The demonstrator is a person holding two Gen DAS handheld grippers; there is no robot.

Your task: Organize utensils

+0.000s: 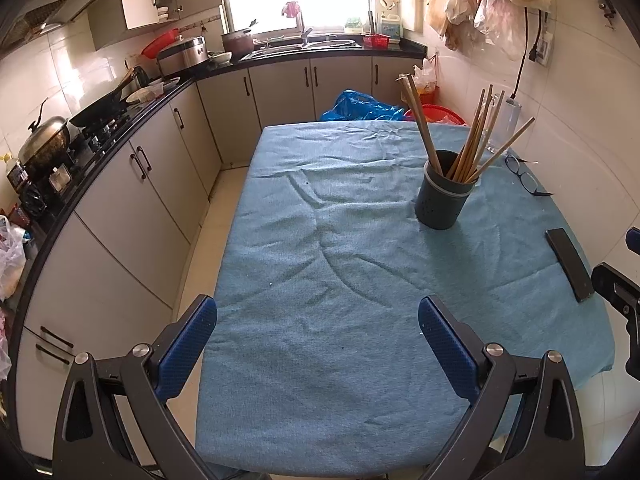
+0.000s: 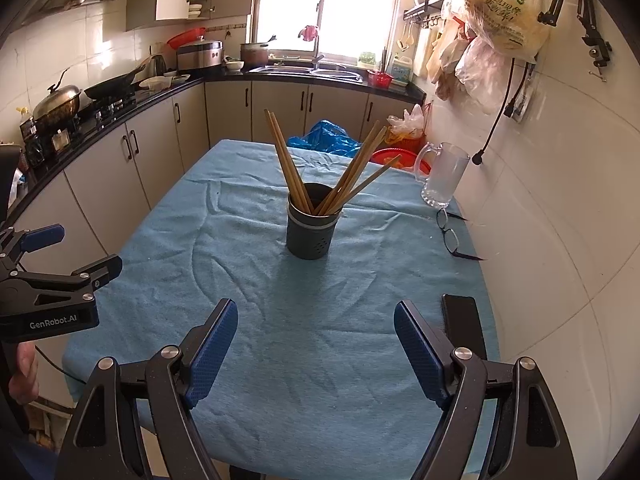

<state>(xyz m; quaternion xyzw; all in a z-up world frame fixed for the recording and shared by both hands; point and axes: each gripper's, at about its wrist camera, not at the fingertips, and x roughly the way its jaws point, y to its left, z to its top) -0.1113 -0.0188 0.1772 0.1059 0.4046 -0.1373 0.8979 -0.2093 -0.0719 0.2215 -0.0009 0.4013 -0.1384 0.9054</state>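
Note:
A dark grey utensil holder stands on the blue tablecloth, with several wooden chopsticks fanned out in it. My left gripper hovers open over the near part of the table, well short of the holder, nothing between its blue pads. My right gripper is also open and empty, facing the holder from the near side. The left gripper shows from the side at the left edge of the right wrist view, its jaws apart.
A black phone lies at the table's right edge. Eyeglasses and a clear glass mug sit near the tiled wall. Kitchen counters run along the left and back. A blue bag lies behind the table.

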